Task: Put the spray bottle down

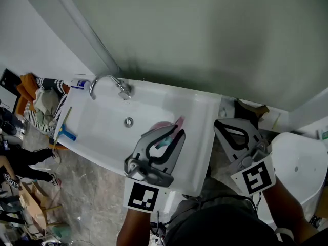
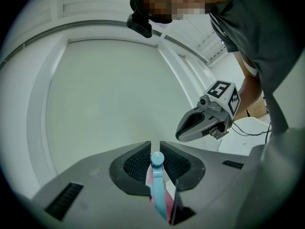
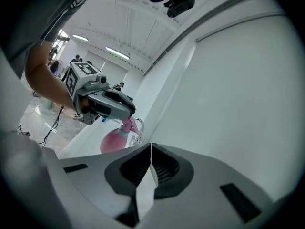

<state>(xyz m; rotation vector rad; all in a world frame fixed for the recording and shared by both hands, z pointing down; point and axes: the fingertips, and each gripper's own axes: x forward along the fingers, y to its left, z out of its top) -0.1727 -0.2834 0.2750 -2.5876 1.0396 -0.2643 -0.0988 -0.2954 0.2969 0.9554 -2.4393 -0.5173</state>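
Left claw [image 1: 171, 135] on my head view sits over the white basin [image 1: 97, 129], clamped on the pink spray bottle [image 1: 165, 126], whose body pokes out past the jaw tips, between the drain [image 1: 129, 121] and the basin's right rim. I see the chrome tap [image 1: 110, 83] at the far edge, and the right claw [image 1: 225, 128] is held off to the right, outside the basin and well apart from the bottle. Switching to the left gripper view, I read the left claw [image 2: 156, 163] gripping the bottle's pale blue trigger piece [image 2: 157, 185] between its ribbed pads, with pink showing just beneath; the right claw [image 2: 186, 130] floats beyond against the pale wall [image 2: 109, 94]. From the right gripper view, my right claw [image 3: 151, 161] has its jaws pressed together with nothing between them. Past it the left claw [image 3: 125, 112] grips the spray bottle [image 3: 113, 141] by its top, the round pink body below it near the basin edge; I cannot tell whether it touches the surface.
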